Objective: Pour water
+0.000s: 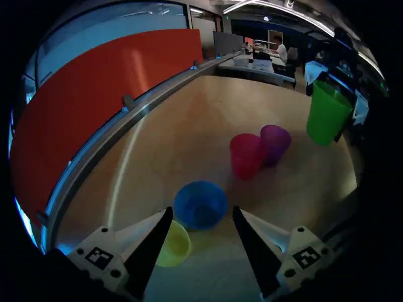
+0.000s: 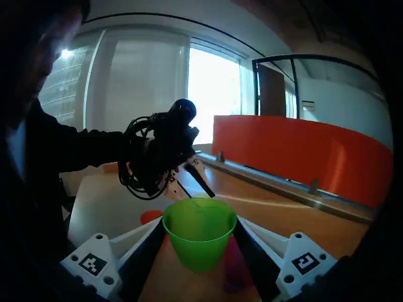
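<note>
Two fingers of the right gripper (image 2: 200,221) press on opposite sides of the green cup (image 2: 200,249), a firm grasp, rim up, cup off the table (image 1: 201,116). Can't tell if there is water inside. From the left gripper view the same green cup hangs at far right, leaning slightly, above the table's far edge.

Left gripper (image 1: 201,210) fingers are spread wide, nothing held. Blue cup (image 1: 200,205) stands on the table just ahead, in line with the gap between the tips, mouth up. Yellow cup (image 1: 174,245) is right beside the blue one, partly hidden behind one finger; contact between the two is unclear. Farther out, red cup (image 1: 246,155) and purple cup (image 1: 274,143) stand close together mid-table, seemingly touching, well apart from the blue one.

In the right gripper view the left gripper is raised above the table, held by a hand (image 2: 146,156) on a dark sleeve (image 2: 75,148), with looped cables (image 2: 133,183) under it. Orange divider (image 1: 101,105) runs along one table edge. Bright window (image 2: 214,90) behind. Person (image 1: 278,48) seated at a far desk.
</note>
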Action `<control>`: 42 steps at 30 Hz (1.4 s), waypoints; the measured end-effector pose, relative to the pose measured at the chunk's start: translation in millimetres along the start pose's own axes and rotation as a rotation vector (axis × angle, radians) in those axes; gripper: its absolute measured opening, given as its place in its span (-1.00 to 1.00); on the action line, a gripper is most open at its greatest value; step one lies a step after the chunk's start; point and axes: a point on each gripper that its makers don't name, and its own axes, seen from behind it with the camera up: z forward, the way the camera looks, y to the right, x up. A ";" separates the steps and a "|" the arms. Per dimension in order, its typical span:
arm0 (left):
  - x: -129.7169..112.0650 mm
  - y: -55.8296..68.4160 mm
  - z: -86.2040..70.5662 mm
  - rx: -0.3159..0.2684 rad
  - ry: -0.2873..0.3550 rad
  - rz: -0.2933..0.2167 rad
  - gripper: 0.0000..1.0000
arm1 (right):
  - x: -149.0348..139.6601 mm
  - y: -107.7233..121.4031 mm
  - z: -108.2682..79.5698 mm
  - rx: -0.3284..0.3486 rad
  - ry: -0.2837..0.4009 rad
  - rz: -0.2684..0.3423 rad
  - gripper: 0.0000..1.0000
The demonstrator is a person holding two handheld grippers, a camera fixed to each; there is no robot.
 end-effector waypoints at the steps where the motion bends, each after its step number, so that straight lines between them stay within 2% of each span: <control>1: -0.2 0.1 1.3 -0.002 -0.004 0.001 0.75 | -0.6 0.2 -0.3 0.000 0.000 0.001 0.85; 17: -7.7 1.1 17.3 -0.021 -0.072 -0.010 0.75 | -5.5 2.9 -2.9 -0.001 -0.003 0.006 0.84; 42: -7.1 -2.1 25.9 -0.015 -0.104 -0.037 0.76 | -8.1 2.0 -2.1 0.007 -0.006 0.002 0.85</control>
